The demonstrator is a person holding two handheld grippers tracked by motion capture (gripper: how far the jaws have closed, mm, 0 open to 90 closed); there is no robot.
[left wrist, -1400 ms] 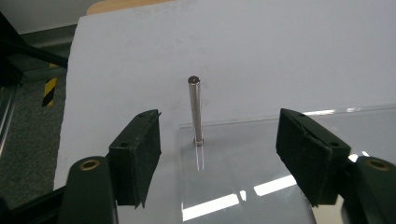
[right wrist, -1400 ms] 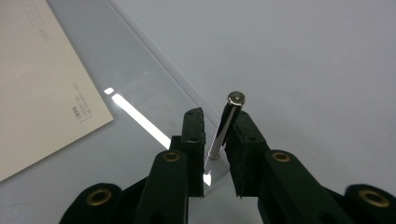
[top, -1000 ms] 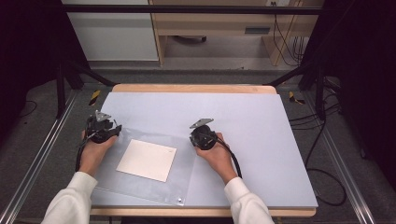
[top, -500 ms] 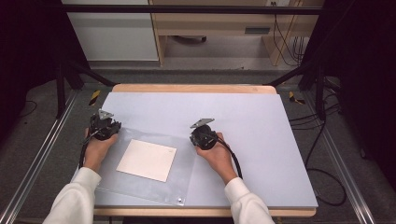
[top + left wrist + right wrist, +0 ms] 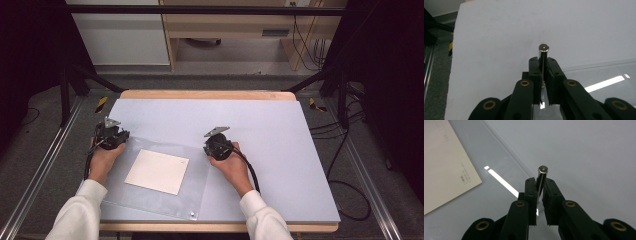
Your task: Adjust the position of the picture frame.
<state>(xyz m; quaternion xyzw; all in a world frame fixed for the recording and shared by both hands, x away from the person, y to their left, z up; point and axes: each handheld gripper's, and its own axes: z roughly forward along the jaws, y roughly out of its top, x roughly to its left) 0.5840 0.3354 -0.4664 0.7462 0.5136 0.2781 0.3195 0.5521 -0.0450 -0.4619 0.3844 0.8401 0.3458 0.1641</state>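
Note:
A clear plastic sleeve (image 5: 165,200) lies flat on the table with a white paper sheet (image 5: 157,171) inside it. My left gripper (image 5: 116,134) sits at the sleeve's far left corner. Its jaws are shut on a small shiny metal cylinder (image 5: 543,50) that stands up between the left gripper's (image 5: 544,62) tips. My right gripper (image 5: 207,145) is at the far right corner. It holds a second metal cylinder (image 5: 542,171) between the right gripper's (image 5: 539,182) tips, and those jaws have just eased open slightly. The sleeve's edge (image 5: 506,147) runs up to them, beside the paper (image 5: 444,170).
The pale blue tabletop (image 5: 280,130) stretches wide to the right and beyond the sleeve, with a wooden rim (image 5: 205,94) at the far side. Metal rails (image 5: 45,165) flank the table, and cables (image 5: 350,190) lie on the floor at the right.

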